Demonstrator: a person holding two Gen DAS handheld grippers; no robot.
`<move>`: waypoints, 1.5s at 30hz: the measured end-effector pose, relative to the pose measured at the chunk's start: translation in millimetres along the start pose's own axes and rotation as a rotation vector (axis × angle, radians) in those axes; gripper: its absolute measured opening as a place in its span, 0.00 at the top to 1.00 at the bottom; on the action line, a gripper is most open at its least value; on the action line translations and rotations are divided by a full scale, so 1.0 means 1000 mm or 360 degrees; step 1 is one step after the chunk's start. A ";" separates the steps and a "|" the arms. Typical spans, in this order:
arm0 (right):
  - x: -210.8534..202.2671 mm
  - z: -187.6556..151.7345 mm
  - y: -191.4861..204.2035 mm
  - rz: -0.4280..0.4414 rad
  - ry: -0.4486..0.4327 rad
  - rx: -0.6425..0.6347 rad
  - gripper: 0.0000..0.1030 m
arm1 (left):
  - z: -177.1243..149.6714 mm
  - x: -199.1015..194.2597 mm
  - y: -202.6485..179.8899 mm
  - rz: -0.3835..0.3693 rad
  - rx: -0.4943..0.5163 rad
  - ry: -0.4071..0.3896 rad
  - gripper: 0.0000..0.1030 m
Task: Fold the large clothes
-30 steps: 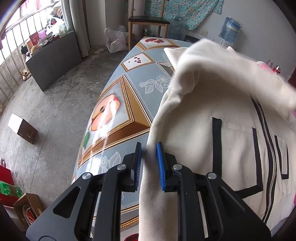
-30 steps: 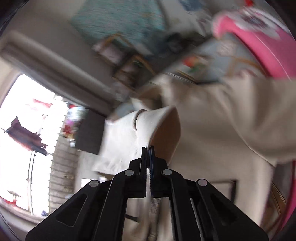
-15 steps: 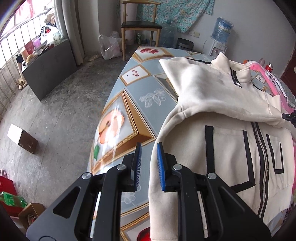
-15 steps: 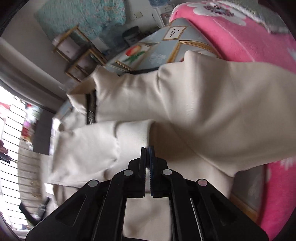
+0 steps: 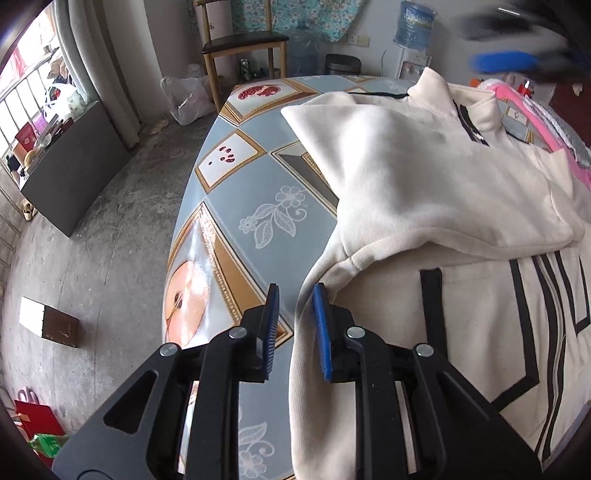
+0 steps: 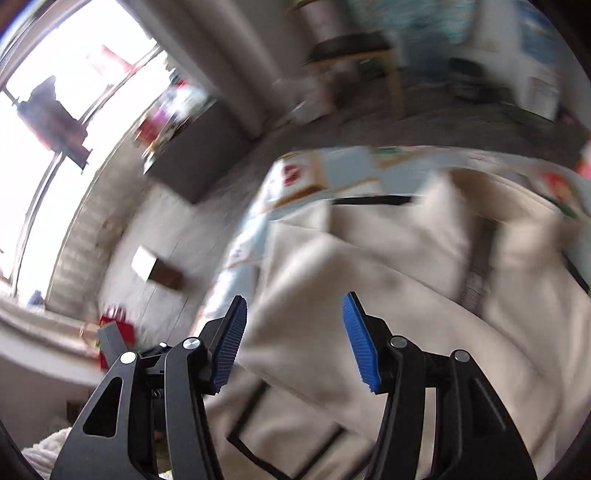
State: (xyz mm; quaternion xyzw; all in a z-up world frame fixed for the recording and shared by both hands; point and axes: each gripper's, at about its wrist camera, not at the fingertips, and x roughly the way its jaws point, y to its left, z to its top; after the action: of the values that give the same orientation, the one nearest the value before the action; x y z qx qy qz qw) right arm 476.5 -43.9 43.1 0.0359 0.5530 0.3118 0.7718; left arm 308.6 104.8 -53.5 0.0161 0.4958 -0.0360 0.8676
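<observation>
A cream zip jacket with black trim (image 5: 436,229) lies on the patterned table (image 5: 255,192), one sleeve folded across its chest. My left gripper (image 5: 295,295) hovers open at the jacket's left edge, holding nothing. My right gripper (image 6: 293,306) is wide open and empty above the jacket (image 6: 369,280); that view is blurred by motion. The right gripper's blue pad also shows, blurred, at the top right of the left wrist view (image 5: 506,61).
A pink blanket (image 5: 554,125) lies beyond the jacket. Past the table stand a wooden chair (image 5: 243,44), water bottles (image 5: 413,22), a dark cabinet (image 5: 70,162) and a small box on the floor (image 5: 48,321).
My right gripper let go of the sleeve, opened wide and lifted away. The sleeve now rests across the jacket. The left gripper stayed open and shifted slightly.
</observation>
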 end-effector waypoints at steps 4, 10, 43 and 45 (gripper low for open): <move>0.079 0.048 0.014 -0.0046 0.0191 -0.0052 0.48 | 0.003 0.001 0.002 -0.0035 -0.0074 -0.0032 0.83; 0.130 0.073 0.006 -0.0251 0.0297 -0.0051 0.48 | 0.005 0.004 0.004 -0.0080 -0.0090 -0.0062 0.94; 0.169 0.075 0.056 -0.0492 0.0384 -0.0351 0.94 | -0.012 -0.014 0.008 -0.0216 -0.0141 -0.0165 0.99; 0.163 0.078 0.057 -0.0455 0.0335 -0.0317 0.94 | -0.014 -0.016 0.010 -0.0220 -0.0162 -0.0186 0.99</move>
State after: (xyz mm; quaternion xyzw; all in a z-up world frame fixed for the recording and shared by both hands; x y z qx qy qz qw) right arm 551.3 109.3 -39.9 -0.1524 0.5966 0.2542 0.7458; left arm 289.4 115.9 -46.6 -0.0644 0.4454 -0.0715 0.8901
